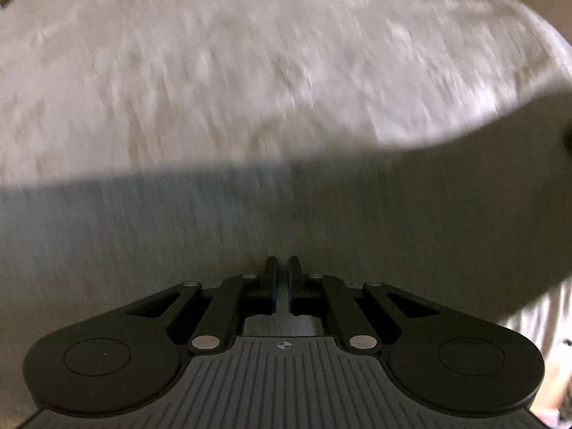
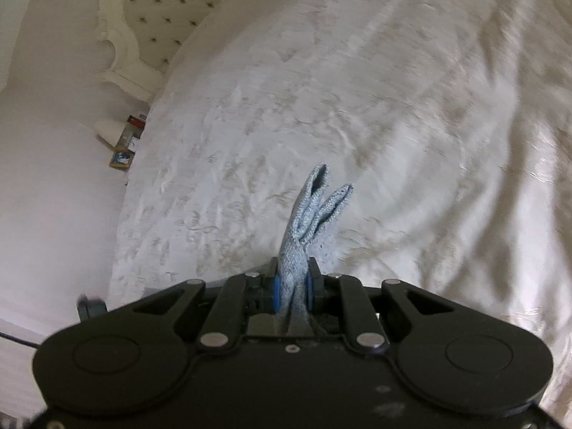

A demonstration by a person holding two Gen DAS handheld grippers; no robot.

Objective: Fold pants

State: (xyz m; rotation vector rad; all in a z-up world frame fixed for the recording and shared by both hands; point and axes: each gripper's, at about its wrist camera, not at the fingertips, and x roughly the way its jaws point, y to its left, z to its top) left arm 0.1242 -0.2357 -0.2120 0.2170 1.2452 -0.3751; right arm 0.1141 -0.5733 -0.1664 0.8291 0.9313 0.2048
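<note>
Right gripper jaws pinched doubled pants edge above the bed. Left gripper jaws nearly pressed together; grip unclear. Fold seemed midway, laying down remained.

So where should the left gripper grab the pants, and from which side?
Judging by the view, the left gripper should pinch the pants at the straight far edge, coming over the cloth; the right gripper already clamps a bunched corner.

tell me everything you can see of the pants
The pants are light blue, denim-looking cloth. In the right wrist view a bunched, doubled edge is pinched in the right hand-held gripper, two folded loops sticking up past the fingers, above the pale bedspread. In the blurred left wrist view a broad grey-blue sheet spreads ahead of the nearly shut left hand-held gripper.
</note>
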